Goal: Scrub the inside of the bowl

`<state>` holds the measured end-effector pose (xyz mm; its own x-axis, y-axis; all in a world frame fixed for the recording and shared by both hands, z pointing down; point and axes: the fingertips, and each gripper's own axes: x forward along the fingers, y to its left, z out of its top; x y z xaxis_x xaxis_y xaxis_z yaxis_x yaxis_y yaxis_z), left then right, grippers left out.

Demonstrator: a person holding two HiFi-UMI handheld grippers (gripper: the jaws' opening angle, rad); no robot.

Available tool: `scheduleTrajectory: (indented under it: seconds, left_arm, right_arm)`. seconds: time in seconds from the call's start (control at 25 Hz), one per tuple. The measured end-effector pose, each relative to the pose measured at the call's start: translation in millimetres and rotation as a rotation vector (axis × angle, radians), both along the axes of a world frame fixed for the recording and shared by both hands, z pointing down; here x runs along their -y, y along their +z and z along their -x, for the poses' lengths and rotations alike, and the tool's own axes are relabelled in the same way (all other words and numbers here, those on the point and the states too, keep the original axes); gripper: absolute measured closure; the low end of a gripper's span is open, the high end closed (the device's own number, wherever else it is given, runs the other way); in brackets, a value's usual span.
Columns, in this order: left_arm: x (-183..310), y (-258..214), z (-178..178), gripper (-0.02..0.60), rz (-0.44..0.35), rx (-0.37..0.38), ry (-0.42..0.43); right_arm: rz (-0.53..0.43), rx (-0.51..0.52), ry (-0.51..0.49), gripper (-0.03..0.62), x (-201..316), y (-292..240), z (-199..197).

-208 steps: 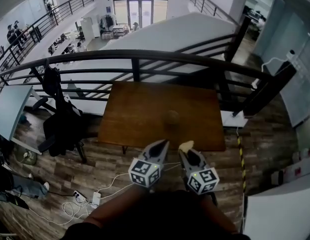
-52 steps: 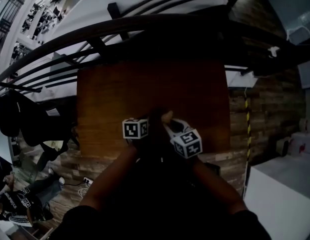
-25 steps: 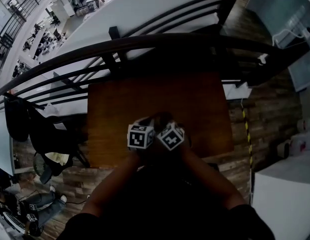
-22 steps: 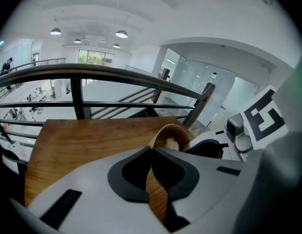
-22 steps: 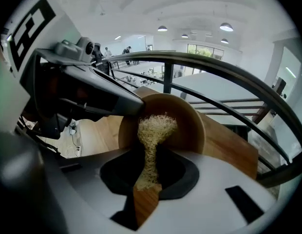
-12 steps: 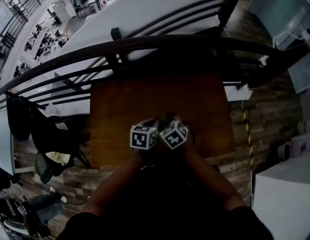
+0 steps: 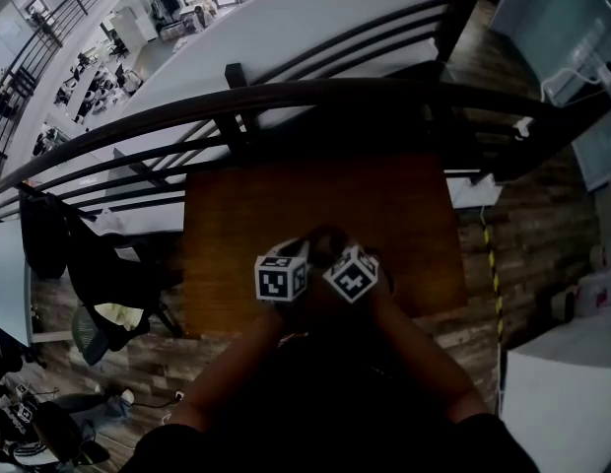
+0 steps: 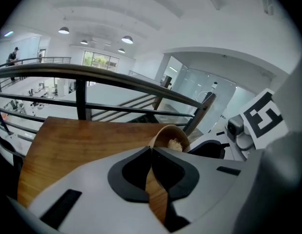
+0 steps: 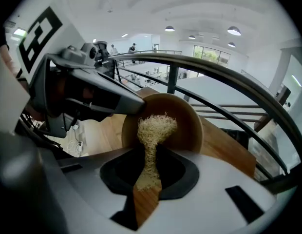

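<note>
On the centre table [image 7: 286, 205], my left claw [image 8: 151, 149] now clamps the formerly free bowl [image 9: 190, 128] while my right claw [image 9: 150, 155] pinches the scrubber [image 9: 156, 126] inside it: scrubbing underway.

Head view: from well above, facing steeply down onto the wooden surface [image 7: 315, 190], with the black railing [image 7: 286, 101] past its far edge and the floor below around it. Widest, farthest view.

Left gripper view: rides the left hand-held gripper [image 8: 151, 149] and looks along its jaws across the surface toward the railing. The bowl [image 8: 165, 133] is right at the jaw tips.

Right gripper view: rides the right hand-held gripper [image 9: 150, 152], very close, looking straight into the bowl's inside.

Shared: all three catch surface and railing. Both gripper views show the bowl and the scrubber [image 9: 153, 126] from opposite sides, and each sees the other hand-held gripper.
</note>
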<state>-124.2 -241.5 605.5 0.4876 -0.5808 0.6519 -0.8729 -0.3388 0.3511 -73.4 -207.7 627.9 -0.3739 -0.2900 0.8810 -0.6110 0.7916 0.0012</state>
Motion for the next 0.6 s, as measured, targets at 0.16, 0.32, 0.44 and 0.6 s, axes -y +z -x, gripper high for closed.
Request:
scheduleTrajectory:
  seconds: [0.16, 0.32, 0.44, 0.6]
  left_arm:
    - [-2.2, 0.4, -4.3, 0.572, 0.000, -0.036, -0.035]
    - [-4.5, -1.3, -14.9, 0.571, 0.005, -0.067, -0.015]
    - [-9.3, -6.3, -27.0, 0.571, 0.019, -0.085, 0.018]
    - [-10.4, -9.6, -30.5, 0.571, 0.039, -0.129, 0.002]
  right_arm:
    - [-0.004, 0.006, 0.115, 0.520, 12.8, -2.3, -14.8]
    - [-0.046, 0.015, 0.167, 0.520, 22.2, -6.4, -20.5]
    - [-0.057, 0.055, 0.142, 0.520, 26.3, -9.5, -10.6]
    - [-0.007, 0.140, 0.201, 0.520, 28.3, -8.7, -6.2]
